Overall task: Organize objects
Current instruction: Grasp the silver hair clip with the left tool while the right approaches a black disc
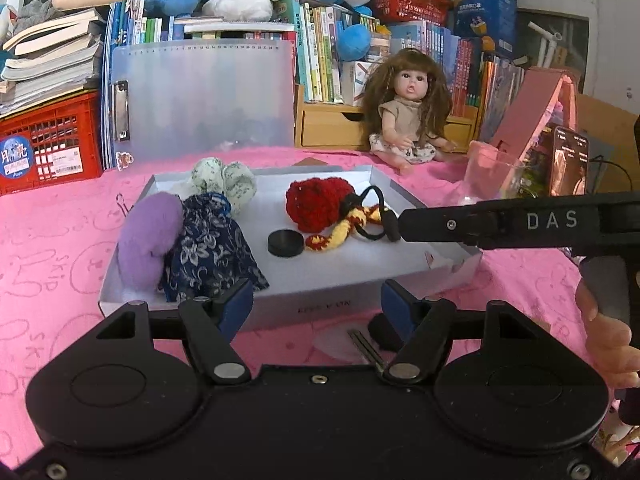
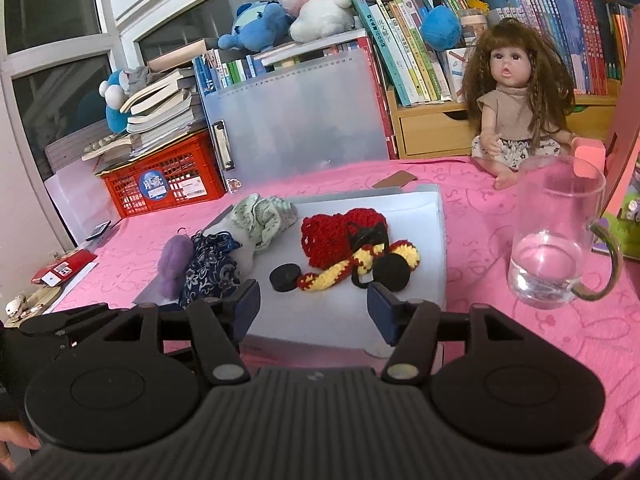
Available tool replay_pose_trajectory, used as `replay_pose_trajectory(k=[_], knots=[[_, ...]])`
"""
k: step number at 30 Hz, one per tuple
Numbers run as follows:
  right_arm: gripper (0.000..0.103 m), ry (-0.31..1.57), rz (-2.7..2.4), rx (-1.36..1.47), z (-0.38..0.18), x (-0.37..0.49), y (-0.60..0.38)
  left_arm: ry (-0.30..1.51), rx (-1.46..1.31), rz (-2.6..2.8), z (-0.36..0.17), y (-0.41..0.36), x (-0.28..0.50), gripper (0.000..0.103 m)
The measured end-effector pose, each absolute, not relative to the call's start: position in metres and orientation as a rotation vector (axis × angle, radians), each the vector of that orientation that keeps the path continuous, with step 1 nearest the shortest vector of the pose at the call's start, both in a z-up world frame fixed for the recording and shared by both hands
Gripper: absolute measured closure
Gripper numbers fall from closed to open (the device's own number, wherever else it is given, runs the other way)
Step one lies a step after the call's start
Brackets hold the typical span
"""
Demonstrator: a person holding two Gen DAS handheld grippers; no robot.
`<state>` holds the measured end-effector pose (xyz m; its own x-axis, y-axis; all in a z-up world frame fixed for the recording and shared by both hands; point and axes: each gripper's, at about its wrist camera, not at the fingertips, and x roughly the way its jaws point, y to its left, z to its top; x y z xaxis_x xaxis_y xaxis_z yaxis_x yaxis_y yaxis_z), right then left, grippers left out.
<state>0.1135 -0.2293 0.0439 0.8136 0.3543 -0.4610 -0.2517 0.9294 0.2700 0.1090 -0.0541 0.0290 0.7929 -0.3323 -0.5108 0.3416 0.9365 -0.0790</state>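
Nearest the lens, the left tool (image 1: pixel 316 304) is hovering low over the near rim of a shallow white tray (image 1: pixel 340 304), its blue pads standing wide apart with nothing between them, and the right tool (image 2: pixel 314 308) is waiting the same way at that rim, equally wide and empty. Working from left to right inside the tray, a purple felt piece (image 1: pixel 148 240) is leaning against a dark blue floral pouch (image 1: pixel 212 248), and a pale green floral bundle (image 1: pixel 224 182) is sitting behind them at the far wall; these soft things are probably being gathered on one side to keep like with like. Next, a small black puck (image 1: pixel 285 243) is lying flat near the tray's middle, just beside a red crocheted piece (image 1: pixel 320 204) whose yellow-and-red striped tail (image 1: pixel 340 230) is running with its long axis slanting from the puck up toward the right, with a black cord looping over it. Farther right, the right tool's long black arm is reaching in over the tray's right edge. Beyond it, on the pink counter (image 2: pixel 500 344), a glass mug (image 2: pixel 556 236) is standing upright, well apart from the tray, likely left out as not belonging with the fabric items.
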Motion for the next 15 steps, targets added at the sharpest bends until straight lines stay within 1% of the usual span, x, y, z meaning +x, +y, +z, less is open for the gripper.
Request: replay_pose_trajectory(k=[8,14,15], knots=[[0.030,0.556,0.334,0.221,0.036,0.110,-0.230,0.569,0.008,-0.376,0.022,-0.052,0.098,0.034],[0.030,0.572,0.348,0.220,0.032,0.108,-0.226,0.599,0.022,-0.408,0.013,-0.056,0.092,0.037],[0.030,0.572,0.350,0.219,0.031,0.107,-0.225,0.603,0.021,-0.411,0.012,-0.056,0.092,0.039]])
